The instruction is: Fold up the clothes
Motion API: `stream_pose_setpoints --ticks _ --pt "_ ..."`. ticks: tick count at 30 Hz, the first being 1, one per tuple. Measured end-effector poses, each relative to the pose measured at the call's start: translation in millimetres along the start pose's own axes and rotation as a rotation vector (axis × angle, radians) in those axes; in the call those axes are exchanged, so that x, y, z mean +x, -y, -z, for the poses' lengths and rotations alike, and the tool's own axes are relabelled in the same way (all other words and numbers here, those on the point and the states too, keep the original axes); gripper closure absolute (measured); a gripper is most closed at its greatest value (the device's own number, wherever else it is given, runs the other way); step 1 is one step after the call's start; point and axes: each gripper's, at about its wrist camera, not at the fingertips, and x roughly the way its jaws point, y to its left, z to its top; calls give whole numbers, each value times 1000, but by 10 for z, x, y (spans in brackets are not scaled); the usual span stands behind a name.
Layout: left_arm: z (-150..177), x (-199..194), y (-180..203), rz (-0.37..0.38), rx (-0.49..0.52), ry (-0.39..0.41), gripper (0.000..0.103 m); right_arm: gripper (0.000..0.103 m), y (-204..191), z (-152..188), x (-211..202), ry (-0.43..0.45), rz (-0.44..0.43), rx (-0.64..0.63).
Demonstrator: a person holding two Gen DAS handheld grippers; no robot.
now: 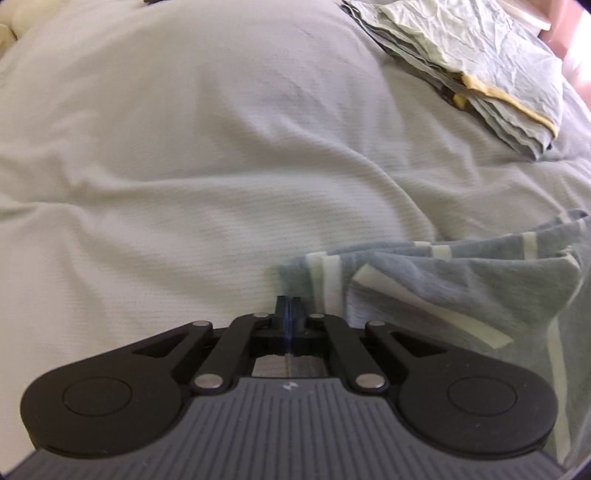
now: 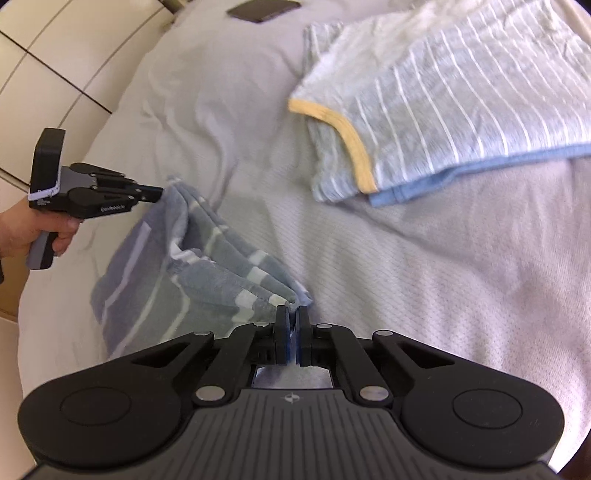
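Home bedroom: I work over a bed sheet (image 2: pixel 424 258), folded clothes stack (image 2: pixel 443 92) at 1 o'clock, tiled floor (image 2: pixel 44 55) at 10.

Both wrist views look down closely over the bed (image 1: pixel 184 166), sharing the striped towel (image 2: pixel 207 258).

The bed (image 2: pixel 424 277), under a pale ribbed cover, rumpled into soft creases, carries the lot. A folded striped stack (image 2: pixel 443 96) with yellow trim lies on it. Beyond the stack, a dark flat object (image 2: pixel 264 9) rests near the bed's far edge.
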Motion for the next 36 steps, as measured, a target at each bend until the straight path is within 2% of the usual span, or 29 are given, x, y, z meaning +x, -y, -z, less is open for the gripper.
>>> stream_pose_setpoints --ticks 1,2,3,6,7,8,9,11,13,15,16,17,18,22,25,27,29,31,33,36 --pt "-5 -40 12 -4 7 12 103 98 -1 -3 -8 0 12 4" --pt "-10 -98 44 -3 25 27 103 88 -7 -6 -21 4 27 3" --pt "-17 -162 90 1 52 43 103 81 -36 -10 -64 22 54 -21" --pt "-19 -378 394 62 235 108 98 78 -144 -32 -188 66 63 -130" --pt "-3 -430 531 87 319 123 90 78 -194 -40 -200 69 48 -176" --pt "13 -465 677 111 409 131 78 76 -245 -47 -202 65 28 -216" --pt "33 -477 823 125 500 136 70 71 -293 -55 -188 55 5 -251" --pt "79 -443 1075 137 668 138 70 65 -376 -63 -118 33 -26 -300" --pt "128 -353 1232 139 788 130 70 63 -454 -71 -29 13 -51 -339" --pt "132 -243 1285 153 827 105 74 63 -519 -81 65 -9 -65 -364" --pt "115 -187 1277 161 816 86 80 63 -553 -84 112 -17 -69 -383" --pt "79 -132 1236 160 771 68 96 63 -587 -84 154 -24 -72 -407" --pt "37 -75 1181 151 711 52 102 63 -619 -86 196 -31 -74 -428" --pt "-56 95 988 103 523 16 103 64 -666 -118 376 -35 -51 -461" --pt "-42 53 930 86 460 23 103 68 -623 -151 413 -18 41 -438" --pt "-17 -17 907 67 428 39 102 68 -613 -176 336 17 55 -413" --pt "9 -108 845 47 371 70 100 73 -701 -174 240 51 4 -441" --pt "39 -187 744 10 297 95 99 74 -857 -156 246 42 -74 -492" --pt "94 -226 642 -29 227 97 98 77 -988 -149 353 22 -139 -523" --pt "233 -235 485 -88 139 73 98 77 -1103 -210 652 8 -179 -547"
